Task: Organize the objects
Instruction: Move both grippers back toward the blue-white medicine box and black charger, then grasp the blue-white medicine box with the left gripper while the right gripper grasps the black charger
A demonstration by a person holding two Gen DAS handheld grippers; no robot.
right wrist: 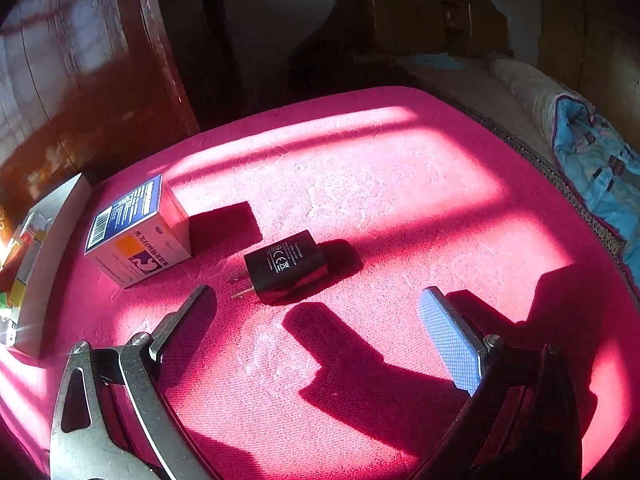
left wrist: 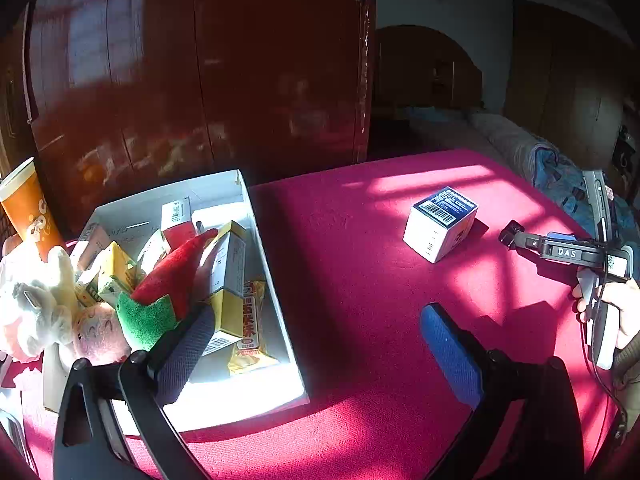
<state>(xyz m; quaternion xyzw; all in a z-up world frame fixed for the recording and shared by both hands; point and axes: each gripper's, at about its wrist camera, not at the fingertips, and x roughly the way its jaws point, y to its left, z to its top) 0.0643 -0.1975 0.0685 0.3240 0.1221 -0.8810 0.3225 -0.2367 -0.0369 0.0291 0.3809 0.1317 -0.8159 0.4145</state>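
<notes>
A small white box with a blue barcoded top (left wrist: 440, 224) (right wrist: 136, 236) rests on the red cloth. Beside it, in the right wrist view, lies a black plug-in charger (right wrist: 286, 266) with its prongs toward the left finger. My right gripper (right wrist: 316, 296) is open just short of the charger, with nothing between its fingers. My left gripper (left wrist: 318, 320) is also open and empty. It hovers at the right wall of the white tray (left wrist: 276, 304), which holds several cartons, a snack packet and a red-and-green plush (left wrist: 168, 280).
An orange paper cup (left wrist: 28, 208) and pale plush toys (left wrist: 40, 304) sit left of the tray. A dark red wardrobe (left wrist: 200, 80) stands behind. A bed with a blue blanket (right wrist: 600, 168) borders the cloth on the right. A hand (left wrist: 624, 304) holds the right gripper.
</notes>
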